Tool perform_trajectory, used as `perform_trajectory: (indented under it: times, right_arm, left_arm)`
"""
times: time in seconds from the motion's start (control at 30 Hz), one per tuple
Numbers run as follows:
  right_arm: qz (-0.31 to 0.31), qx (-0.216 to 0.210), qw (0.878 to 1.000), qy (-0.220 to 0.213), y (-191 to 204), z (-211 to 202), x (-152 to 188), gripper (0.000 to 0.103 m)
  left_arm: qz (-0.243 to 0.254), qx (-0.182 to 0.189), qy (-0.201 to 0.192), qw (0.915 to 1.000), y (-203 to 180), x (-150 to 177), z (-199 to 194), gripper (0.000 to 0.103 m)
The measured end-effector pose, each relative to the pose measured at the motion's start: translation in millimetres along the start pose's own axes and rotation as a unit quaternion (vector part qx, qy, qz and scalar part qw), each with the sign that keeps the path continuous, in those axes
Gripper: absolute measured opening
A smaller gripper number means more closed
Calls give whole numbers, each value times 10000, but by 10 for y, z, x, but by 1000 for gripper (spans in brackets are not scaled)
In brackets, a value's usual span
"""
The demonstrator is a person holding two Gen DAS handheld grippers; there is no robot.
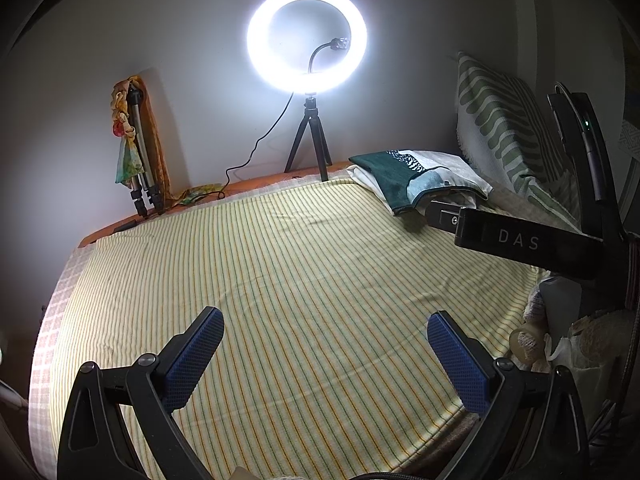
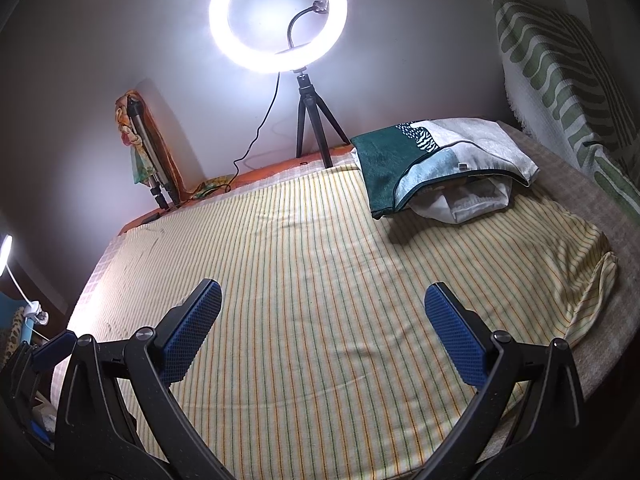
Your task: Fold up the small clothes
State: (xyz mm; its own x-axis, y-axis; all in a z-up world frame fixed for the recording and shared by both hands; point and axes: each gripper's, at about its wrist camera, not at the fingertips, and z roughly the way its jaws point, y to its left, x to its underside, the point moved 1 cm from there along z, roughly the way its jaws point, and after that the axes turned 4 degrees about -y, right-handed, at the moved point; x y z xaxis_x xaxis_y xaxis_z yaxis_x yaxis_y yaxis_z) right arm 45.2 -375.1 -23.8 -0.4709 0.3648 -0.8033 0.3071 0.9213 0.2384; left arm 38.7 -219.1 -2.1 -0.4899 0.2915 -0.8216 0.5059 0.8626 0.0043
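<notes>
A yellow striped cloth (image 1: 304,280) lies spread flat over the bed; it also shows in the right wrist view (image 2: 320,280). My left gripper (image 1: 324,336) is open and empty above its near part. My right gripper (image 2: 322,308) is open and empty above the same cloth. The right gripper's black body (image 1: 520,240) shows at the right of the left wrist view. A teal and white zipped pouch (image 2: 432,160) with white cloth (image 2: 468,202) sticking out of its open side lies at the far right; it also shows in the left wrist view (image 1: 416,178).
A lit ring light (image 1: 306,38) on a small black tripod (image 1: 310,144) stands at the bed's far edge, its cable (image 1: 256,148) trailing left. A folded tripod with colourful cloth (image 1: 136,148) leans on the wall. A green-patterned cushion (image 2: 560,80) stands at the right.
</notes>
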Motion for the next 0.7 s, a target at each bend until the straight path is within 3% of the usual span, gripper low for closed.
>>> perform_trajectory:
  times: [0.7]
  right_arm:
    - [8, -15, 10000, 33, -14, -6, -6, 103]
  left_arm:
    - [166, -65, -117, 9998, -78, -16, 11, 103]
